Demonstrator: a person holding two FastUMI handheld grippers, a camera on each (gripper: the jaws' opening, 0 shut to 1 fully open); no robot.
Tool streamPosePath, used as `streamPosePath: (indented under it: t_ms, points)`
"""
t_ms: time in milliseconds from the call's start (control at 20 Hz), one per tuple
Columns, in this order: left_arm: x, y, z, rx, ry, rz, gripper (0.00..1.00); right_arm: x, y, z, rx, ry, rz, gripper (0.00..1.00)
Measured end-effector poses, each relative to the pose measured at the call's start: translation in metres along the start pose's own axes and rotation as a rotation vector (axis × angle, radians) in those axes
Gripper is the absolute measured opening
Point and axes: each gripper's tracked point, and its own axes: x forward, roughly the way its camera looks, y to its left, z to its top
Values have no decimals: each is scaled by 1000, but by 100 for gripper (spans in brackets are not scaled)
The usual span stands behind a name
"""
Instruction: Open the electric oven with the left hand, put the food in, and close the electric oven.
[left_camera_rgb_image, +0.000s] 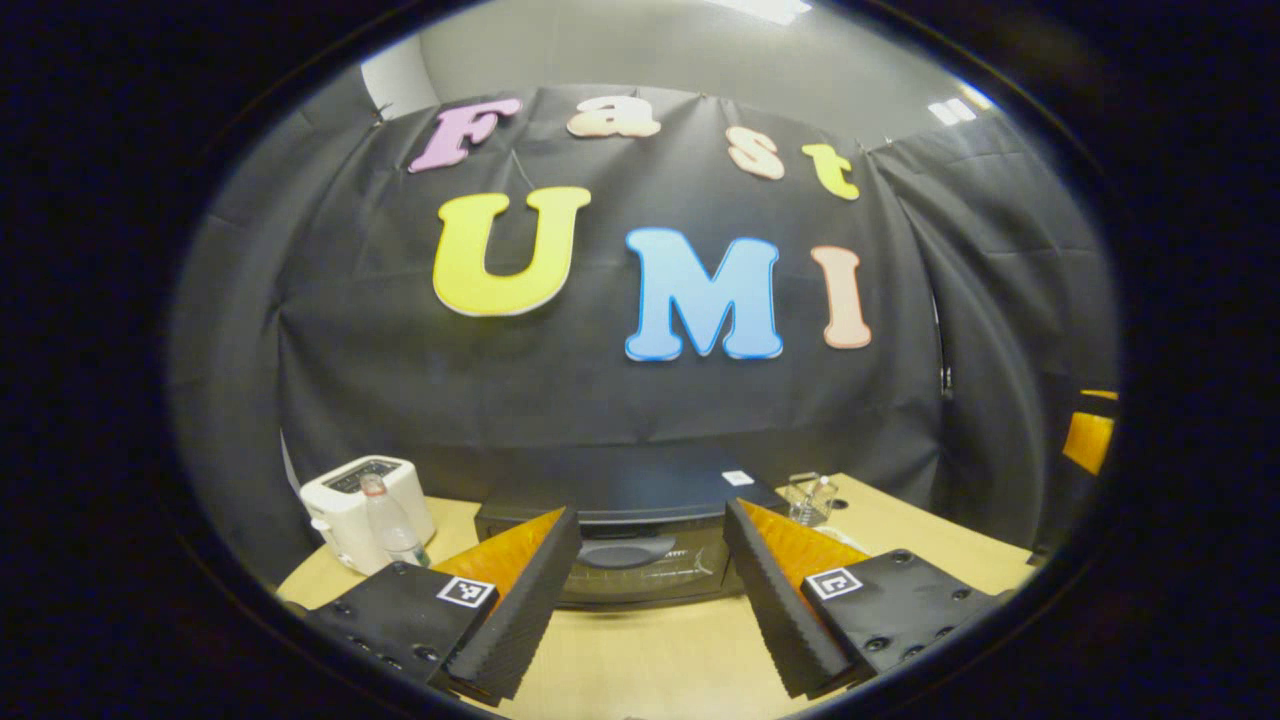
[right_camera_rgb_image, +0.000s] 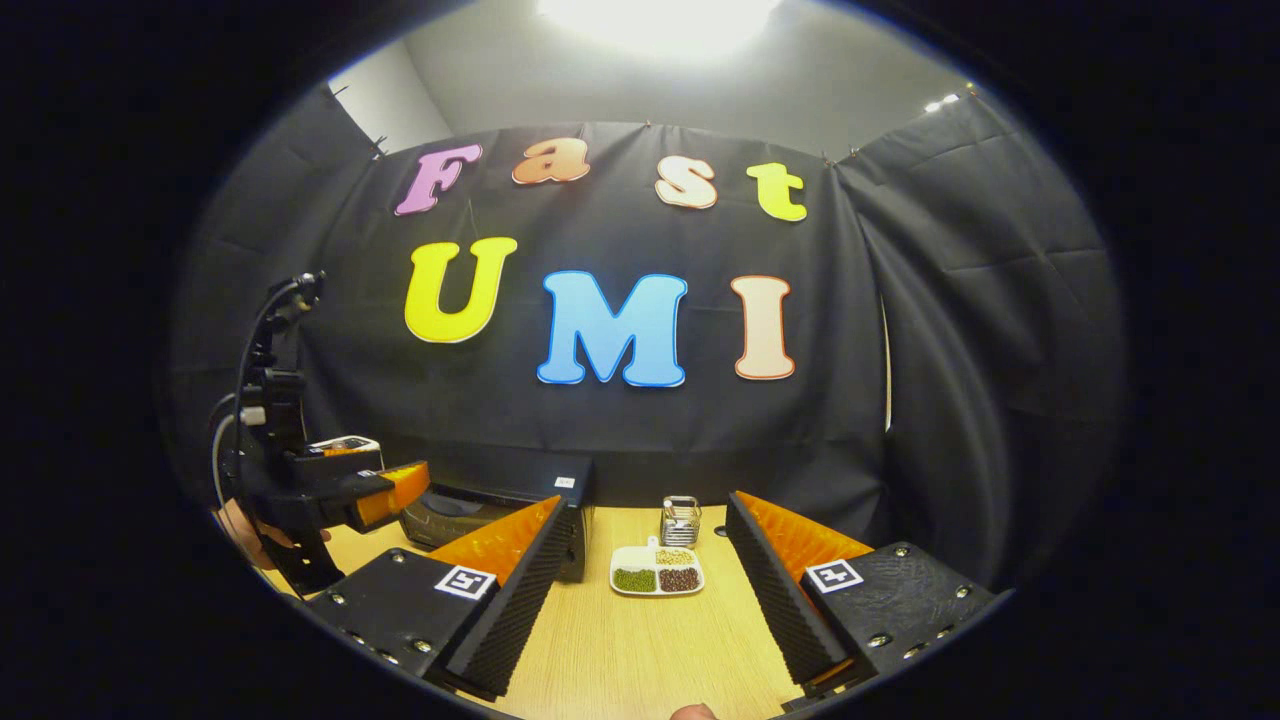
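Facing closed oven (left_camera_rgb_image: 640, 545), hand-held grippers spread.

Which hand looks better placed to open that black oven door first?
Left: its open tongs face the closed oven head-on. The right tongs face the food tray.

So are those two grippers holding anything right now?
No. The left gripper is open and empty, facing the closed oven. The right gripper is open and empty too.

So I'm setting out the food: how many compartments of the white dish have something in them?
3. The white dish holds green beans front left, dark red beans front right and pale grains at the back. It sits on the table right of the oven.
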Motion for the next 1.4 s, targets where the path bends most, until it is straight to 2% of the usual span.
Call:
streamPosePath:
  t_ms: [200, 500, 650, 850, 1000, 1200, 1250, 1400]
  points:
    - [-63, -28, 37, -6, -71, 36, 99, -24, -26, 8, 24, -16, 12, 97]
    - [-148, -53, 48, 9, -102, 127, 97, -61, -54, 8, -1, -70, 64, 97]
    - [-184, -57, 54, 1, -115, 155, 99, -73, -51, 3, -7, -58, 113, 97]
    - [-213, -49, 63, 27, -127, 182, 100, -80, -38, 20, 10, -100, 143, 97]
    - [-232, -40, 71, 20, -148, 186, 97, -76, -27, 30, 2, -129, 137, 97]
    - [-250, -21, 79, 20, -159, 179, 97, -78, -3, 45, 26, -157, 147, 97]
    - [-253, -18, 82, 25, -165, 176, 100, -77, -1, 46, 34, -165, 140, 97]
    - [-260, -10, 87, 30, -178, 183, 100, -73, 5, 50, 49, -176, 131, 97]
